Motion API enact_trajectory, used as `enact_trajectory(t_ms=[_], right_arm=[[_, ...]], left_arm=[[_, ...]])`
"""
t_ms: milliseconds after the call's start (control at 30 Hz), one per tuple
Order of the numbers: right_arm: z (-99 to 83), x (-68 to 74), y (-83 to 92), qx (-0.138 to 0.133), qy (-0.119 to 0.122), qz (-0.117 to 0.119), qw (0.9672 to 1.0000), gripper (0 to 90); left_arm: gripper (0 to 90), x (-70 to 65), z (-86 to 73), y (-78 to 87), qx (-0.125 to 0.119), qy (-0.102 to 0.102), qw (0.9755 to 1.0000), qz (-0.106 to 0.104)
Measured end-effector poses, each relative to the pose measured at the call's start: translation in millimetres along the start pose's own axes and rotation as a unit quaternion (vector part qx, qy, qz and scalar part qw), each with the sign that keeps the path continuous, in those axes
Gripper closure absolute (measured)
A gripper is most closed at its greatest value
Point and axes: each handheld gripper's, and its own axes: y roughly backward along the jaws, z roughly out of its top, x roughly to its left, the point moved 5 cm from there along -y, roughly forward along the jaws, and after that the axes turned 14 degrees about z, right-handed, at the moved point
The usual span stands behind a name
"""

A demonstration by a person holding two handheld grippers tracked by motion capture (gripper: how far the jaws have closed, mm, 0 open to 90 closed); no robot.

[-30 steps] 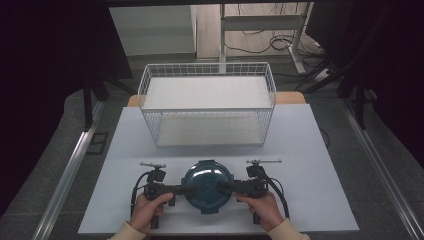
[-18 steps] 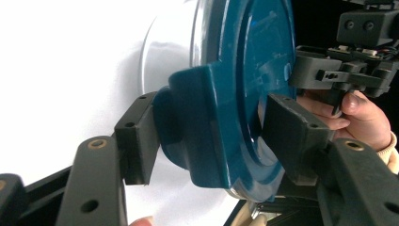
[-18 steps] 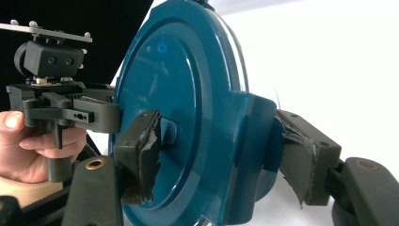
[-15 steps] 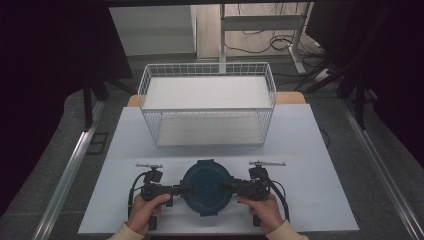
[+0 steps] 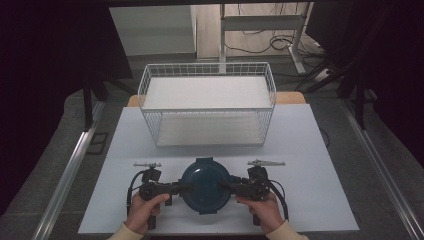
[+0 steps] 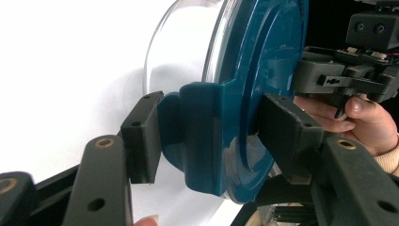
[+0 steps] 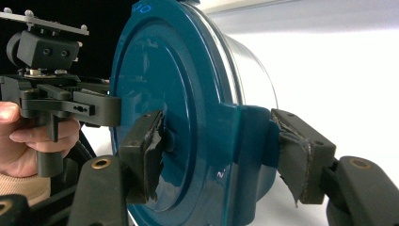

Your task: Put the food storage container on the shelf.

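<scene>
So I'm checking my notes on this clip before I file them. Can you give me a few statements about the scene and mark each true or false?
1. Both grippers clamp the blue lid from opposite sides. True.
2. The wire basket holds the container. False: the basket holds nothing.
3. The left gripper grips a side tab of the lid. True.
4. The right gripper is open, away from the lid. False: it is shut on a lid tab.
5. The container sits behind the basket. False: it is in front, nearer the person.
</scene>
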Motion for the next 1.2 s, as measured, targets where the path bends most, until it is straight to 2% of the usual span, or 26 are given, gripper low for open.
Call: enact_trajectory(t_ms=[233, 367, 800, 1033, 1200], right_arm=[[3.6, 3.9, 1.5, -0.003, 0.011, 0.003, 0.9999, 38.0], [10.9, 8.1, 3.0, -0.004, 0.028, 0.000, 0.9996, 38.0], [24.4, 12.3, 4.4, -0.004, 0.039, 0.003, 0.9992, 38.1], [38.8, 13.3, 5.4, -0.001, 0.044, 0.005, 0.9990, 38.2], [53.1, 17.2, 7.2, -0.003, 0.049, 0.007, 0.9988, 38.3]], left_arm=[[42.7, -4.3, 3.8, 5.4, -0.014, -0.013, 0.9998, 0.002], [42.8, -6.1, 8.6, 9.0, -0.022, -0.017, 0.9996, -0.001], [42.8, -10.7, 20.3, 15.0, -0.033, -0.028, 0.9991, 0.004], [42.8, -13.5, 35.0, 18.8, -0.039, -0.030, 0.9988, 0.005], [42.7, -18.8, 47.8, 25.2, -0.046, -0.040, 0.9981, 0.009]])
